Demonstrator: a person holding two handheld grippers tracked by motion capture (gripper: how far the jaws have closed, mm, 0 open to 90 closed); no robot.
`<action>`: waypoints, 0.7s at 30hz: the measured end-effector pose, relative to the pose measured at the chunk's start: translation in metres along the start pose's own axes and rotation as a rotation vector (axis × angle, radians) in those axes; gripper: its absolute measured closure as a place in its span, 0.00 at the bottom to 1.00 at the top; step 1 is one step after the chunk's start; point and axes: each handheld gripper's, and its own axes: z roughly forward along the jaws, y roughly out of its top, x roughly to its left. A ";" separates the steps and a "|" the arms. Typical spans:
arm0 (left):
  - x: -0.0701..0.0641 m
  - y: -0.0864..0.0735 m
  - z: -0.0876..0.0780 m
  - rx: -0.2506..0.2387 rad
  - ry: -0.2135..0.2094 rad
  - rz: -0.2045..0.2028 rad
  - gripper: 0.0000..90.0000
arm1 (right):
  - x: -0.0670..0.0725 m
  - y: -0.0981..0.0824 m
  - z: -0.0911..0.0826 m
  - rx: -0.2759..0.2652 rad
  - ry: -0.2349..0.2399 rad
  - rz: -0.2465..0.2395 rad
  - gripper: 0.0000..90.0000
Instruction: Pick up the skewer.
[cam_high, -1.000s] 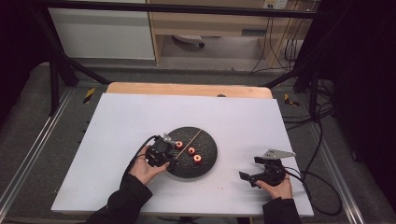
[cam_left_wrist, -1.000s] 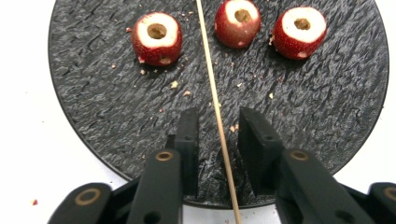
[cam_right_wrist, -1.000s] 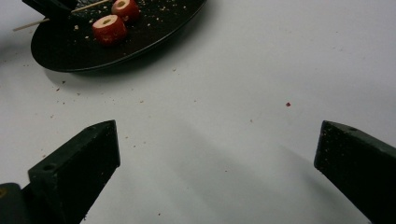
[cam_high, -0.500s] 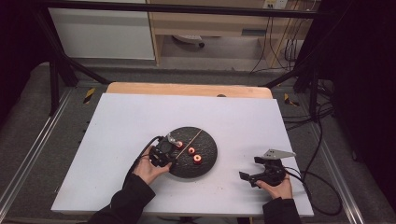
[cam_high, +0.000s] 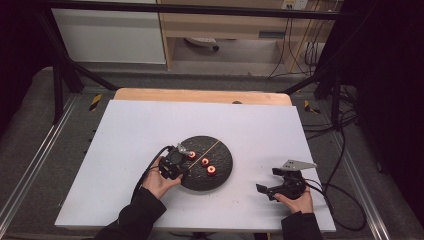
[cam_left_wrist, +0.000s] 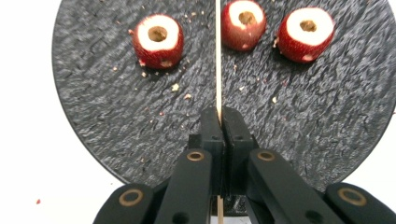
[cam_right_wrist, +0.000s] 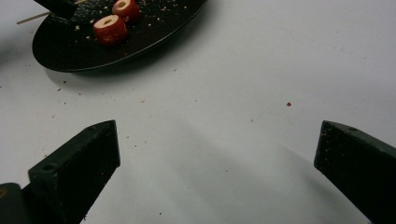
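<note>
A round black plate lies in the middle of the white table. On it are three cored red fruit pieces and a thin wooden skewer. My left gripper sits over the plate's left part. Its jaws have just been closing and are now shut on the skewer, which runs straight ahead between two of the pieces. My right gripper rests low over the bare table to the right of the plate, open, with nothing between its fingers.
Crumbs are scattered on the plate and the table. The white table top has a wooden strip along its far edge. Cables trail off to the right of the table.
The left gripper's jaws have drawn together on the skewer. Both hands keep their places.
</note>
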 end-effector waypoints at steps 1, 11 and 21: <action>0.001 -0.001 -0.002 -0.013 -0.002 -0.003 0.98 | 0.000 0.000 0.000 0.000 0.000 0.000 0.01; 0.009 -0.017 -0.017 -0.115 -0.024 -0.023 0.98 | 0.000 0.000 0.000 0.000 -0.003 0.006 0.01; 0.016 -0.040 -0.028 -0.221 -0.040 -0.030 0.98 | 0.000 0.000 0.001 0.007 -0.003 0.011 0.01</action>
